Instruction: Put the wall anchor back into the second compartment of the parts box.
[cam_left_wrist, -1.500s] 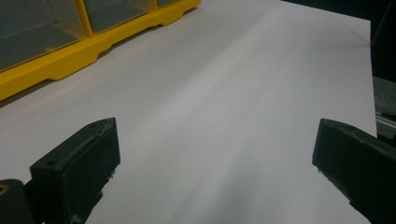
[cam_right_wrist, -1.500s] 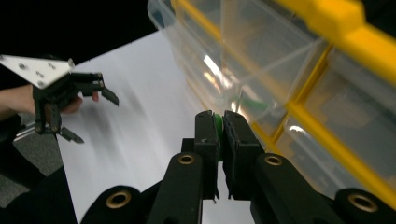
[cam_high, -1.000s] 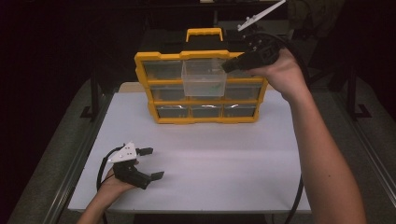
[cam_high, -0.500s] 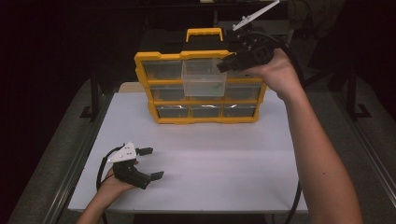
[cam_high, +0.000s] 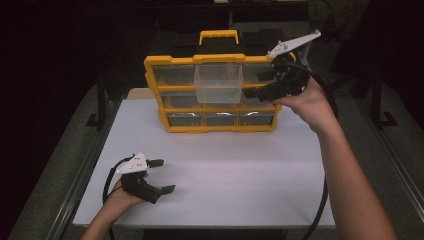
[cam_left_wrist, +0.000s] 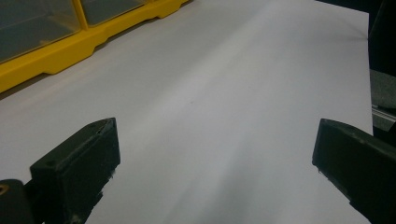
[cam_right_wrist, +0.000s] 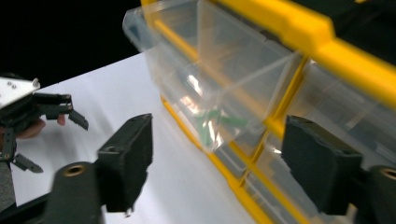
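The clear drawer (cam_high: 219, 84) stands pulled partway out of the top row of the yellow organiser (cam_high: 215, 122) at the far side of the worktop (cam_high: 235, 165), a small green piece (cam_right_wrist: 219, 122) lying inside it. The right tool (cam_high: 265, 86) hangs just off the drawer's right side, its jaws having just been opening and now spread with nothing between them. It is the nearer tool by far. The left tool (cam_high: 162, 176) rests spread and empty at the near-left edge.
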